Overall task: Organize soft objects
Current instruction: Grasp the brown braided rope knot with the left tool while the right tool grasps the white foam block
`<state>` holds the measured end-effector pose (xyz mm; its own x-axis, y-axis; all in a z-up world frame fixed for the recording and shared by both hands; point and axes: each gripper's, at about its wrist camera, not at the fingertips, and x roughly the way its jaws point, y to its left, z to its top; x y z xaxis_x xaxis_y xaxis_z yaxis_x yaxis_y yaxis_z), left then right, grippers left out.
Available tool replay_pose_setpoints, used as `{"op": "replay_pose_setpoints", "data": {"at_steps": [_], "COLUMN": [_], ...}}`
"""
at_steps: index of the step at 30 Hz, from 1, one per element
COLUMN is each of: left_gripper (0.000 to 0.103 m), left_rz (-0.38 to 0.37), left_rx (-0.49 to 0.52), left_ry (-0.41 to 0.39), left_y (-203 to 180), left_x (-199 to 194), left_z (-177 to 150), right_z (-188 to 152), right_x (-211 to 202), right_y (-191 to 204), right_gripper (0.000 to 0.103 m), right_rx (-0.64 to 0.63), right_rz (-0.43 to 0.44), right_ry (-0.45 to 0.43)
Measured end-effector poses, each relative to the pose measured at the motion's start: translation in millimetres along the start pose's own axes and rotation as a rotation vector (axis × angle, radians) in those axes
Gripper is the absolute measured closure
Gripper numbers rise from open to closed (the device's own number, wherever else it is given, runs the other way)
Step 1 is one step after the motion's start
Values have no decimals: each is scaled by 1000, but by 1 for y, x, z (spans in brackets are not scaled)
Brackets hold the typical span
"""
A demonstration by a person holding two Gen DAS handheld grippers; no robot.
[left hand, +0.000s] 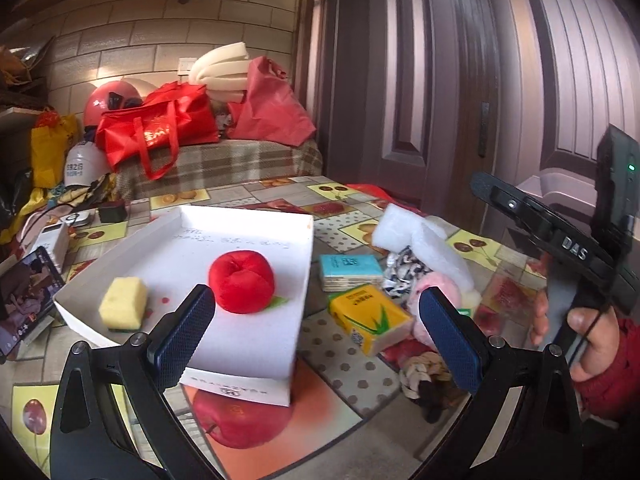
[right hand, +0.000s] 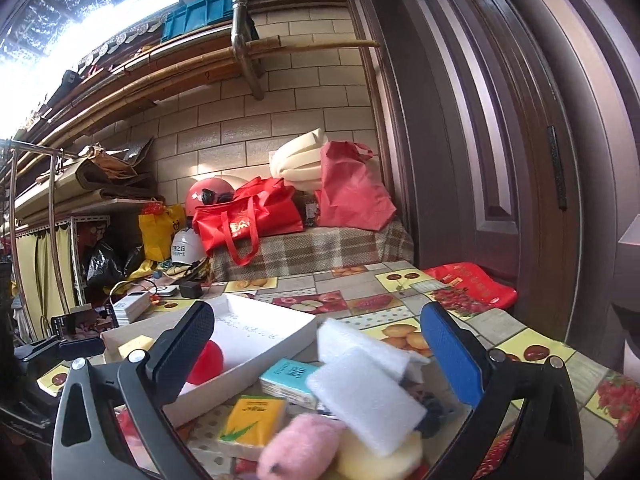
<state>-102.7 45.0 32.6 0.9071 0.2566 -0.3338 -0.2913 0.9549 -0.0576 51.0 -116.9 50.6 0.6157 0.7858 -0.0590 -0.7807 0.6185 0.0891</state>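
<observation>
A white shallow box [left hand: 256,360] lies on the table and holds a red plush apple [left hand: 241,282] and a yellow sponge [left hand: 123,303]. My left gripper [left hand: 316,328] hangs open above the box's near right corner, empty. To the right of the box lie a yellow tissue pack [left hand: 370,318], a teal tissue pack [left hand: 350,272], a pink plush toy [left hand: 434,292], white foam pieces [left hand: 404,226] and patterned cloth [left hand: 404,276]. My right gripper [right hand: 318,354] is open above that pile: white foam [right hand: 366,398], pink plush [right hand: 298,446], yellow pack [right hand: 256,420], teal pack [right hand: 290,376]. The box [right hand: 260,334] sits to its left.
A hand [left hand: 592,344] in a red sleeve holds the right gripper's handle at the table's right side. A phone [left hand: 24,300], a power bank [left hand: 52,240] and cables lie at the left. Red bags [left hand: 160,128] and a helmet [left hand: 112,100] sit on a checked bench behind. A door [left hand: 460,80] stands at the right.
</observation>
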Motion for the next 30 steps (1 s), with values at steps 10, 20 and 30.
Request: {"op": "replay_pose_setpoints", "data": {"at_steps": [10,20,30], "left_gripper": [7,23,58], "left_rz": [-226,-226,-183], "left_rx": [148,188,202], "left_ry": [258,432,536], "left_y": [-68,-83,-84], "left_x": [38,66,83], "left_z": [-3,-19,-31], "right_z": [-11,-32,-28], "right_x": [34,81,72], "right_y": [-62,-39,-50], "right_gripper": [0,4,48], "right_rx": [-16,-114,-64], "right_rz": [159,201,221], "right_ry": [344,518,482]}}
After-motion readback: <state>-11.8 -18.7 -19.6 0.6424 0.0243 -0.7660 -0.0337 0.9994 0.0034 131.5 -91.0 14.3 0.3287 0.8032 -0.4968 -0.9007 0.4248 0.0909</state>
